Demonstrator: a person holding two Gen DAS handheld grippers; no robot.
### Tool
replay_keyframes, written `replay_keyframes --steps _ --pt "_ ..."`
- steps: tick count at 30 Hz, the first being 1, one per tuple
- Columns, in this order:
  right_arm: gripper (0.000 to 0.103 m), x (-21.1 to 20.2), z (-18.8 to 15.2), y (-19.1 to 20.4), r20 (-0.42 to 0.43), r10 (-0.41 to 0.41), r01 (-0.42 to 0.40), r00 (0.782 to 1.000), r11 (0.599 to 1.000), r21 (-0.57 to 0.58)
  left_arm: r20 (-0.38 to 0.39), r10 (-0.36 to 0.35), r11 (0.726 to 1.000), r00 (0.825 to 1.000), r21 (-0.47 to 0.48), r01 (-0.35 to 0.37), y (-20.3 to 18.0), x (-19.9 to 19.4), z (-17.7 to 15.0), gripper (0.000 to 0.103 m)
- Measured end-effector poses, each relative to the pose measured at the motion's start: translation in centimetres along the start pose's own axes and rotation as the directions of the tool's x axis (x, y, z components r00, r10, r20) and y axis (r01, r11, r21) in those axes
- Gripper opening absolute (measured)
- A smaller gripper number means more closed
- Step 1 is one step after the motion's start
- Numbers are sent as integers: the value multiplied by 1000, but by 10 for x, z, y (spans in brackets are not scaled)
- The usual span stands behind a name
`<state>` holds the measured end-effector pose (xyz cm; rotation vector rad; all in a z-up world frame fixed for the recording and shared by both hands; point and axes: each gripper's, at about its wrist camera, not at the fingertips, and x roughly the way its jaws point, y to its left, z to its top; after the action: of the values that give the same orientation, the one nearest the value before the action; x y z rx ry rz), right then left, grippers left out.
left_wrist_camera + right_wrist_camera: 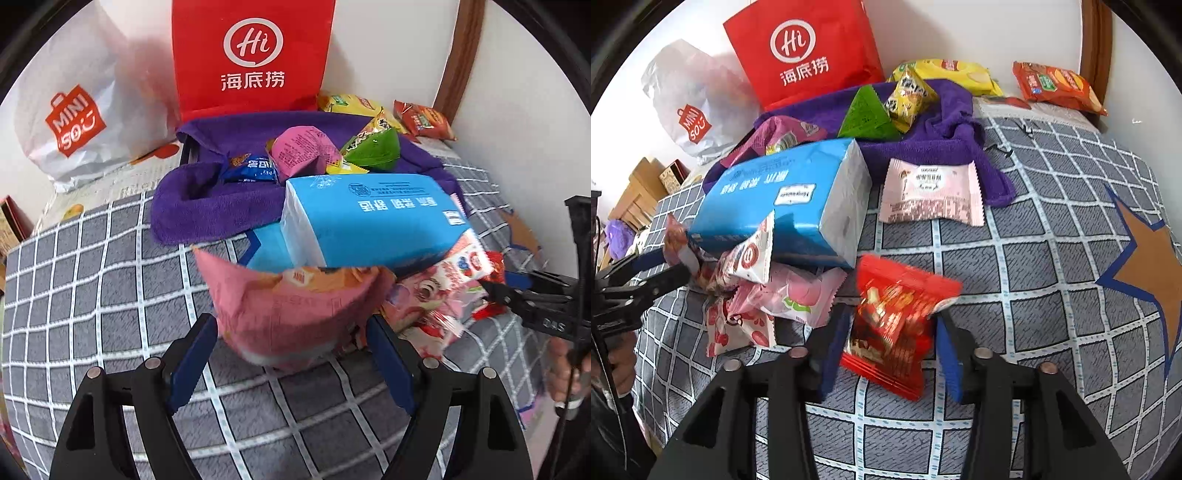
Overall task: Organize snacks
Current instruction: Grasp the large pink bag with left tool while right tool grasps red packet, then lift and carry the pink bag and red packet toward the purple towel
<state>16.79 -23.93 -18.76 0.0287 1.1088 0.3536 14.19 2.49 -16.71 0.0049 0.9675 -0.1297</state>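
My left gripper (291, 321) stands wide, with a blurred pink snack bag (288, 310) upright between its fingertips; I see no pad pressing on it. The bag leans by a blue tissue pack (369, 221). In the right wrist view that left gripper (679, 266) comes in from the left beside a heap of pink packets (790, 295). My right gripper (894, 314) is open around a blurred red snack packet (890, 325), with a gap showing at each pad. The right gripper (495, 286) also shows at the left view's right edge.
Everything lies on a grey checked bedsheet (1034, 258). A purple towel (945, 122) behind holds green (866, 110) and yellow packets (912, 96). A pale pink packet (931, 192) lies at its edge. A red paper bag (251, 55) and a white plastic bag (74, 122) stand against the wall.
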Motion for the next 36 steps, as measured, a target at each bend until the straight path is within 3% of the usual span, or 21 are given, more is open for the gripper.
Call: replay_keyframes --steps 6,9,14,26,36 --pt "55 7 -2 1 16 -17 17 1000 1000 -11 -1 -6 1000 1000 -13 6 1 12 7 80" --pt "47 6 -2 2 28 -25 26 999 1000 -16 6 -43 998 999 -55 43 6 11 8 78" --pt "47 -1 -5 1 36 -9 9 999 1000 -2 15 -65 995 998 -80 66 9 1 5 73" --pt "47 -57 -17 15 123 21 -21 992 1000 3 70 -73 995 995 -64 78 -10 -55 -12 72" --pt "47 -113 -15 31 216 -33 35 976 999 -3 109 -105 992 988 -58 112 -32 -97 -11 72"
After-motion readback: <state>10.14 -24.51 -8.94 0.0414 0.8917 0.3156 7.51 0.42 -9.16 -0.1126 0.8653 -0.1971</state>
